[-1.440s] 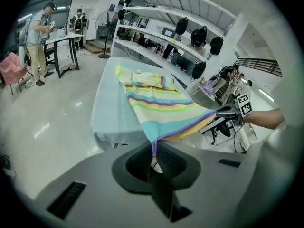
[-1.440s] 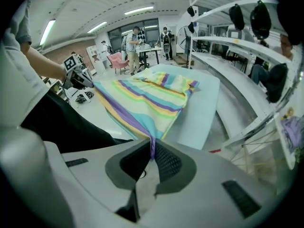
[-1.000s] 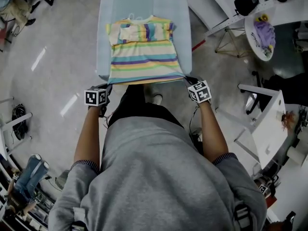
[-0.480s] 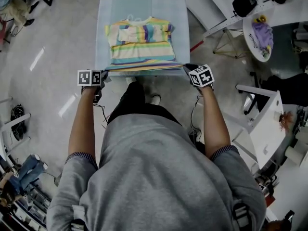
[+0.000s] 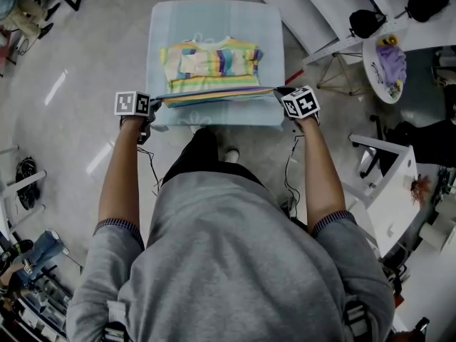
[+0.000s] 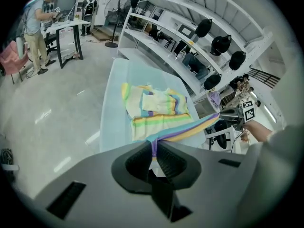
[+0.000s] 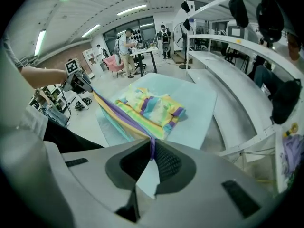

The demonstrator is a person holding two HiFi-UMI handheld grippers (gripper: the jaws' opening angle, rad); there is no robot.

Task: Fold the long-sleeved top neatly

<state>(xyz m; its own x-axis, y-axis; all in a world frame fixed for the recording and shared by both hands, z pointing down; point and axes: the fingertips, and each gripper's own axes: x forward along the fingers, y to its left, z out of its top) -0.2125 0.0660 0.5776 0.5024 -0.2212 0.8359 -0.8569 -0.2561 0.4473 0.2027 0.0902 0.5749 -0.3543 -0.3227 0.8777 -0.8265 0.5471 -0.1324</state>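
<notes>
A striped pastel long-sleeved top (image 5: pixel 210 66) lies on a small pale blue table (image 5: pixel 214 20), sleeves folded across the chest. Its bottom hem (image 5: pixel 214 93) is lifted off the table and stretched taut between my two grippers. My left gripper (image 5: pixel 153 107) is shut on the hem's left corner (image 6: pixel 154 141). My right gripper (image 5: pixel 279 95) is shut on the hem's right corner (image 7: pixel 152 144). Both hold the hem above the table's near part, over the lower body of the top (image 7: pixel 142 108).
The table's near edge (image 5: pixel 214 120) is just in front of my legs. White curved shelving (image 5: pixel 320 6) runs to the right, with a round table (image 5: pixel 385 55) beyond. Desks, chairs and people (image 7: pixel 126 46) stand further off on the grey floor.
Both grippers have carried the hem up and away from me, from off the table's near edge to above the top's lower body, so less of the striped front shows.
</notes>
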